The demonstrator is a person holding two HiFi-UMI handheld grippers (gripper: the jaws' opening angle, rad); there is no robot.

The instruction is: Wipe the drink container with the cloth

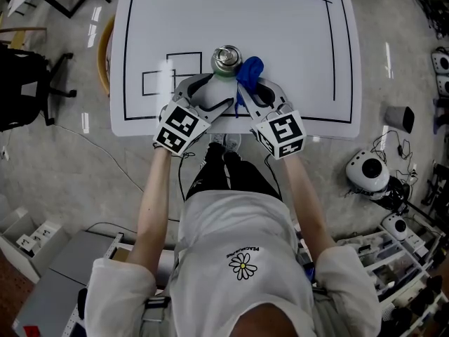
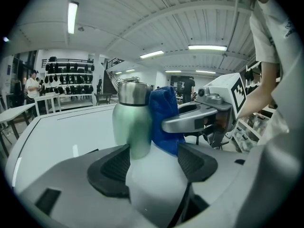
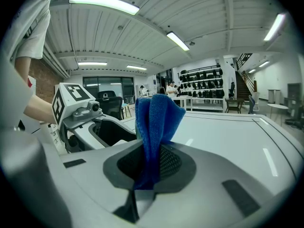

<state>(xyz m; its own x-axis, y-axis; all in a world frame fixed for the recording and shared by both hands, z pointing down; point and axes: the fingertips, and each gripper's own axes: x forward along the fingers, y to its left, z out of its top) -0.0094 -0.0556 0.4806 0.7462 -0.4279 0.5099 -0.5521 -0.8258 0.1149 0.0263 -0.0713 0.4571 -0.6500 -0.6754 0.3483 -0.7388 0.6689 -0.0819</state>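
Note:
A drink container (image 1: 226, 62) with a green body, steel cap and pale lower part stands near the front edge of the white table (image 1: 295, 48). My left gripper (image 1: 208, 90) reaches it from the near left. In the left gripper view the container (image 2: 133, 120) rises between the two black pads (image 2: 113, 167), which stand wide and close beside its lower body. My right gripper (image 1: 254, 90) is shut on a blue cloth (image 1: 249, 71), and the cloth (image 2: 164, 120) lies against the container's right side. The right gripper view shows the cloth (image 3: 154, 127) pinched upright in the jaws, hiding most of the container.
Black lines and two small rectangles (image 1: 168, 72) mark the tabletop. A wooden chair (image 1: 104, 55) stands at the table's left edge and a black office chair (image 1: 21, 83) further left. White round devices (image 1: 368, 170) and cables lie on the floor at right.

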